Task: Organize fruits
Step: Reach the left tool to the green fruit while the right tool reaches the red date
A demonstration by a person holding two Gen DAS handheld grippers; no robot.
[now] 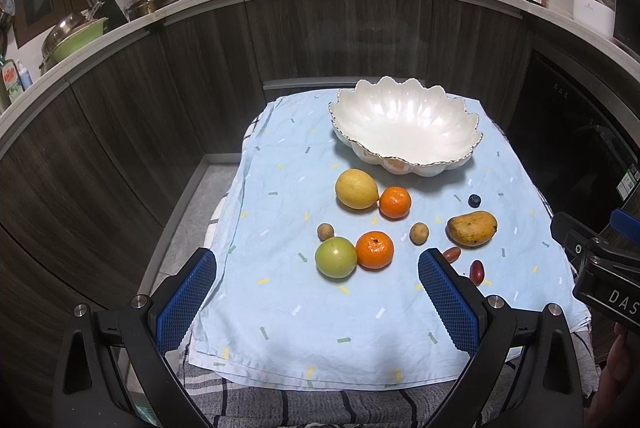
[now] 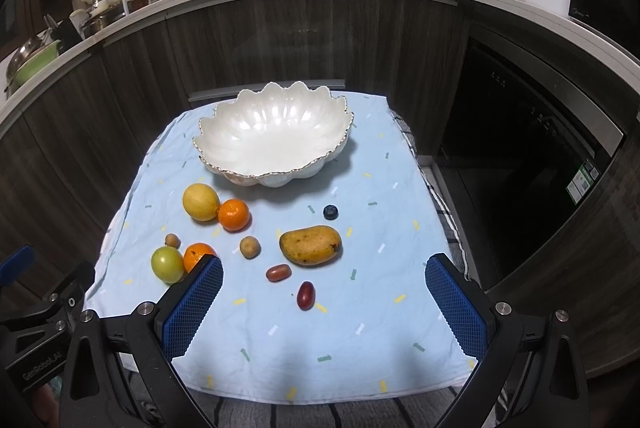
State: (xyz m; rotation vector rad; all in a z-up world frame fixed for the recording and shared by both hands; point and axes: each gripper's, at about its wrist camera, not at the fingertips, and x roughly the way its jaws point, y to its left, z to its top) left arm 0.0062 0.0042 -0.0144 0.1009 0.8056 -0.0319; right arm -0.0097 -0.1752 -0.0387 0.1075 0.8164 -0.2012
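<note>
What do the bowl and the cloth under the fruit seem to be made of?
Bowl: probably glazed ceramic; glossy pearly white, scalloped rim with a thin metallic-looking edge, bright highlights inside. Cloth: woven fabric, likely cotton; matt, creased, pale blue with small printed marks.

The left black two-finger gripper with blue textured pads (image 1: 318, 292) is hovering with its jaws spread wide apart, gripping nothing. The right black two-finger gripper with matching blue pads (image 2: 324, 298) is hovering just beside it at a similar height, jaws equally wide and empty. Part of a person's hand (image 1: 618, 368) is showing under the right gripper's body.
</note>
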